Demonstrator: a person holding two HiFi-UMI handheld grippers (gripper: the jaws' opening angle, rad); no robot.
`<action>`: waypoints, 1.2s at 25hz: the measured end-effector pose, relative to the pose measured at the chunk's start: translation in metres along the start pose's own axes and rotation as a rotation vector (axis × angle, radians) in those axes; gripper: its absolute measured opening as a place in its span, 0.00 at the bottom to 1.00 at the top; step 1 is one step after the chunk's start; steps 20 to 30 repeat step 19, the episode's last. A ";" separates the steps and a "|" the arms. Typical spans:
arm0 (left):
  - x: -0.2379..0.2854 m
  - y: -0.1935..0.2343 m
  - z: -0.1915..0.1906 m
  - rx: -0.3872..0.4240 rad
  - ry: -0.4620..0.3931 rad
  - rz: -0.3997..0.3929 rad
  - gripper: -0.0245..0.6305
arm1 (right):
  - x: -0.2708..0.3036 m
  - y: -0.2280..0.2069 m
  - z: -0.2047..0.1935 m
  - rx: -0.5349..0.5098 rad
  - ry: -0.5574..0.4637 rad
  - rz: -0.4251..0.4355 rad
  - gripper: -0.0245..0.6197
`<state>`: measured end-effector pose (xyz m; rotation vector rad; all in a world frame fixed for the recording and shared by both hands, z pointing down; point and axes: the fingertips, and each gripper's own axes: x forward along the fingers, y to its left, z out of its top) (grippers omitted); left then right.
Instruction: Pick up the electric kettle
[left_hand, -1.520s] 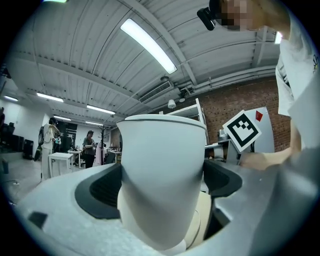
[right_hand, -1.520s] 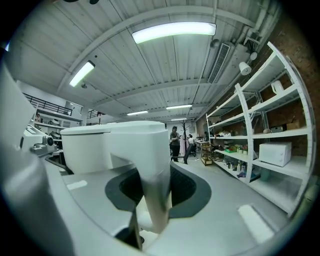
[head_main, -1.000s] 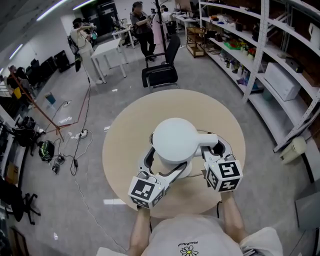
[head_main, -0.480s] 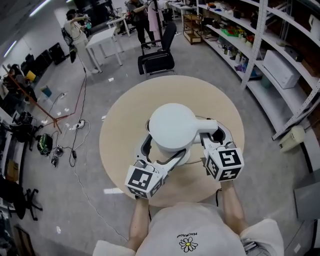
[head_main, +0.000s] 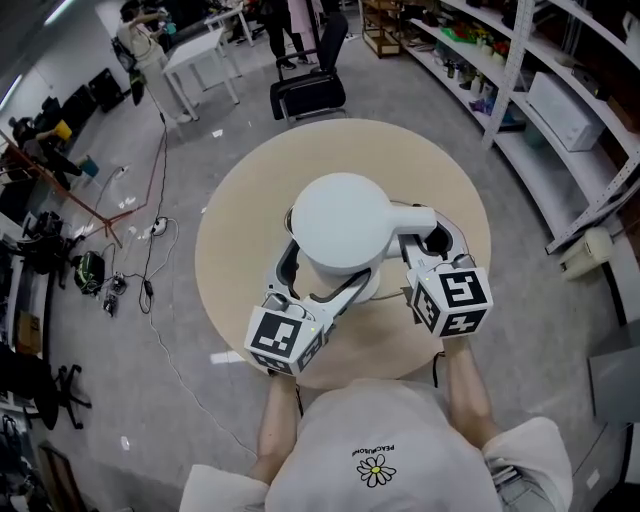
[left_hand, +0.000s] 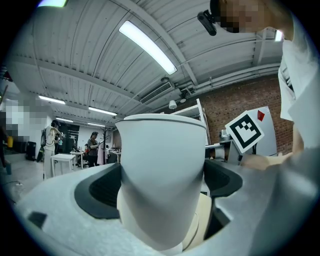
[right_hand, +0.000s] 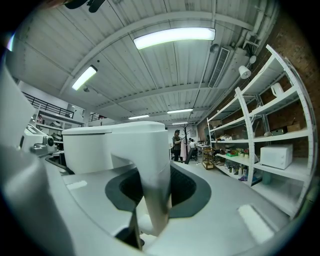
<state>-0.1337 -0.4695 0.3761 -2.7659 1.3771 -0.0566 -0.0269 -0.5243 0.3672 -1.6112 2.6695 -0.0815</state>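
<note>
The white electric kettle (head_main: 340, 220) is held between both claws, over the round beige table (head_main: 250, 230) beneath them. Whether its foot is in contact with the tabletop cannot be told. Its wide body is clasped by the left claw (left_hand: 162, 192), whose jaws are spread far apart and pressed against either flank, the dark pads (left_hand: 100, 192) being set to the wall. Its handle (right_hand: 152, 200), which juts from the body toward the right claw (head_main: 432, 245), is pinched between that claw's jaws, which are set about half open to fit the narrow white bar. Both claws are held level and side by side, and a marker cube (head_main: 452, 300) is carried at the rear of each. Beyond the claw tips, past the far edge of the table, a black office chair (head_main: 308, 90) is seen. White shelving (head_main: 540, 90) is ranged to the outer side of the right claw.
</note>
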 end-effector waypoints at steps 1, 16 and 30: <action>0.000 0.000 -0.001 -0.002 0.002 0.001 0.83 | 0.000 0.000 0.000 0.000 0.002 0.001 0.20; 0.006 -0.001 -0.003 -0.002 0.007 0.003 0.83 | 0.001 -0.006 -0.002 0.001 -0.001 0.002 0.20; 0.010 -0.002 0.000 -0.001 0.004 0.002 0.83 | 0.002 -0.009 -0.001 0.004 -0.001 0.002 0.20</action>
